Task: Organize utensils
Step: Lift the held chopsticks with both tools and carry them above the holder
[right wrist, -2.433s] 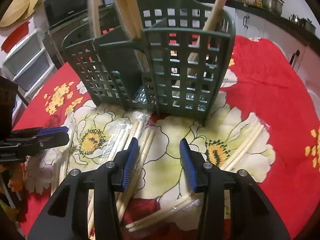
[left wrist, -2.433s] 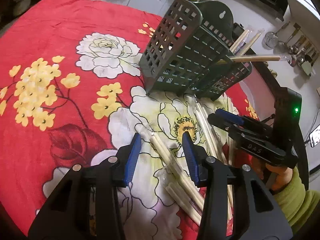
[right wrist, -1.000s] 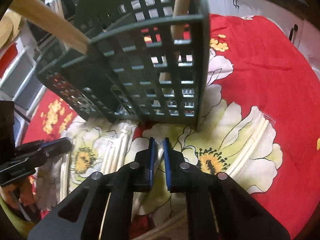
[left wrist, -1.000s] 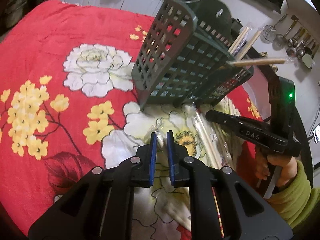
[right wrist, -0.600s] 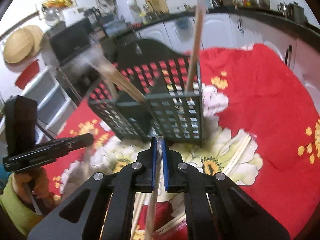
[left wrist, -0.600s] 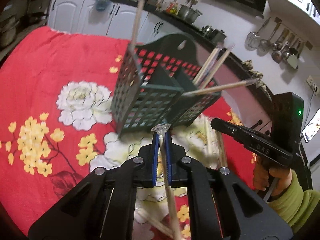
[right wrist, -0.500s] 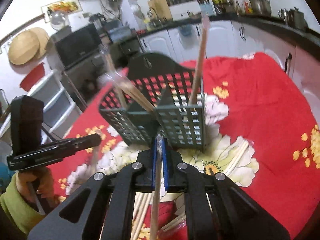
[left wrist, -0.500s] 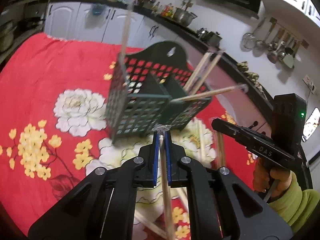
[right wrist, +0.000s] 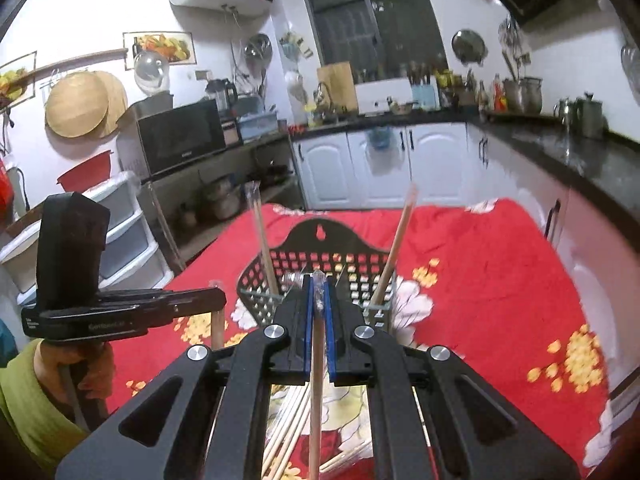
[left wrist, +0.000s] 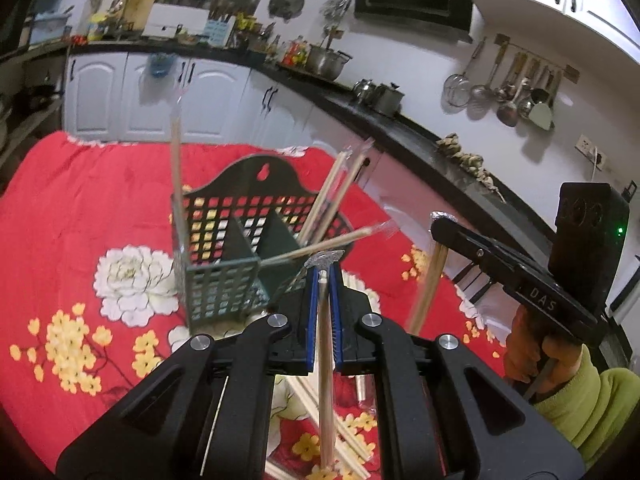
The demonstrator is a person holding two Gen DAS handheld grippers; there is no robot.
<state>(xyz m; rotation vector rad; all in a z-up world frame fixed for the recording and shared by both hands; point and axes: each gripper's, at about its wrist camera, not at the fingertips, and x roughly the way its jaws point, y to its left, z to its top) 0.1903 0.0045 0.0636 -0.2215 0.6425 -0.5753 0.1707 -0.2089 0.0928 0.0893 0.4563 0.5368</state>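
A dark green slotted utensil basket point(left wrist: 224, 264) point(right wrist: 320, 264) stands on the red flowered cloth, with several wrapped chopsticks point(left wrist: 332, 192) point(right wrist: 396, 256) leaning in its compartments. My left gripper point(left wrist: 323, 280) is shut on a wrapped pair of chopsticks point(left wrist: 325, 364) that hangs down from its blue pads, raised above the cloth just in front of the basket. My right gripper point(right wrist: 317, 284) is likewise shut on a wrapped pair of chopsticks point(right wrist: 316, 400), held up before the basket. More wrapped chopsticks point(left wrist: 344, 436) point(right wrist: 288, 424) lie on the cloth below.
The red flowered cloth point(left wrist: 60, 240) point(right wrist: 500, 300) covers the table. Each gripper shows in the other's view, the right gripper point(left wrist: 444, 224) at the right, the left gripper point(right wrist: 216, 300) at the left, both held by hands in green sleeves. Kitchen counters and cabinets run behind.
Both grippers closed on wrapped chopstick pairs lying on the cloth and rose with them. The basket now sits lower and farther off in both views.
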